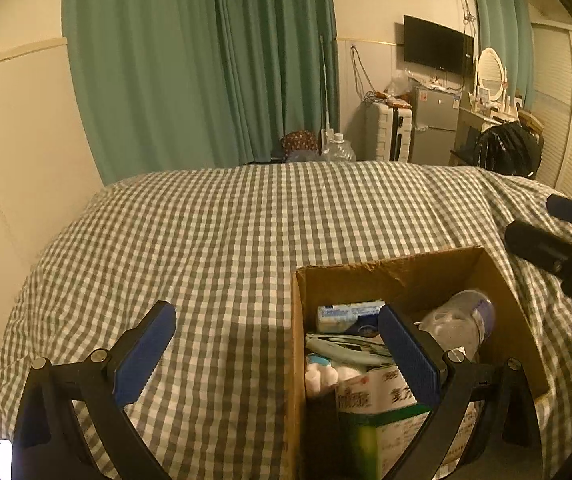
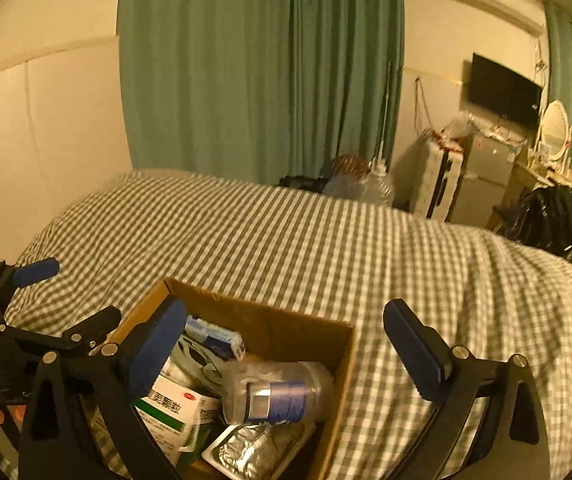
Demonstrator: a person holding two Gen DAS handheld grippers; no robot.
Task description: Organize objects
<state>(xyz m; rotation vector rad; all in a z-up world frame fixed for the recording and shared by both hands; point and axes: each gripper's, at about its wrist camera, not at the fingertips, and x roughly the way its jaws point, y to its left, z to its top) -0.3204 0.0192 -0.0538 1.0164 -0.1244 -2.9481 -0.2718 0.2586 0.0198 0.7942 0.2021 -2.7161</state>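
Cardboard box [image 2: 270,328] sits on the checked bed cover [image 1: 246,220], lower right of the left wrist frame, lower centre of the right wrist frame. Contents: green-and-white medicine carton [image 2: 174,412], clear plastic bottle [image 2: 278,392], foil blister pack [image 2: 254,448], blue-and-white small pack [image 2: 218,336], a few white items too jumbled to identify. No loose objects visible on the bed cover, so judged near complete or complete; any sorting inside the box is undone. Left gripper [image 1: 278,348] hovers low over the box's left wall, fingers spread, holding nothing. Right gripper [image 2: 286,344] hangs above the box's right wall, fingers spread, also empty.
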